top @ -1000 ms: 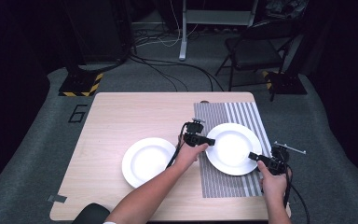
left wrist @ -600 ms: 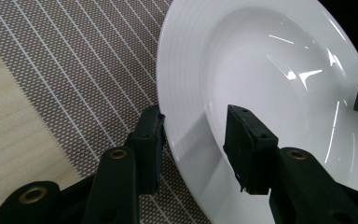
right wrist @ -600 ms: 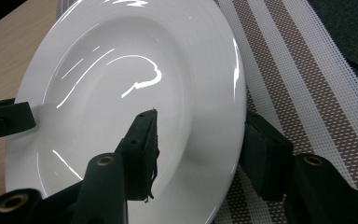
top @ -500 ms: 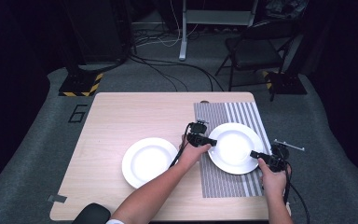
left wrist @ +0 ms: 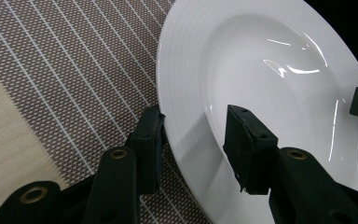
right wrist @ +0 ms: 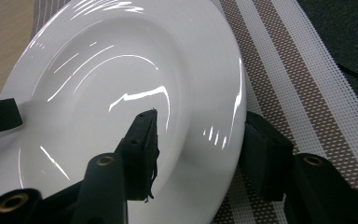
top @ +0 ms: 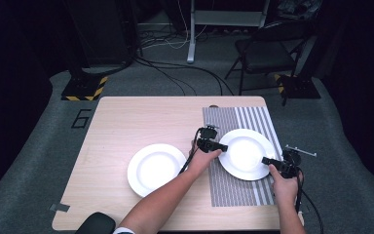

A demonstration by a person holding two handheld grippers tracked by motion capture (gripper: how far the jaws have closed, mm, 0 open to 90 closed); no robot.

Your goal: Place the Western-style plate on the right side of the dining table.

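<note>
White plate [top: 246, 153] sits on the striped placemat [top: 238, 190] at the table's right half, lying flat from the high view, gripped at two opposite edges.

Nearest the person: right gripper [top: 265, 161] at the plate's 4 o'clock rim. In the right gripper view [right wrist: 198, 154], one jaw lies over the plate's upper face, the other outside the rim over the mat; the rim runs between them. Jaws partly apart, spanning the rim; whether the pads actually press on the china cannot be told.

Next out: left gripper [top: 222, 147] at the plate's 9 o'clock rim. Left gripper view [left wrist: 196, 140] has one jaw outside the rim, its pad against the plate's edge, the other jaw above the inner slope. Same partly apart setting, rim between; firm clamping cannot be told.

Second white plate [top: 157, 168] lies on bare wood at 9 o'clock of the first, well apart from both grippers, just off the mat's left edge.

Farther: wooden table [top: 141, 117], then the dark folding chair [top: 265, 53] on the grey floor at 12 o'clock.
</note>
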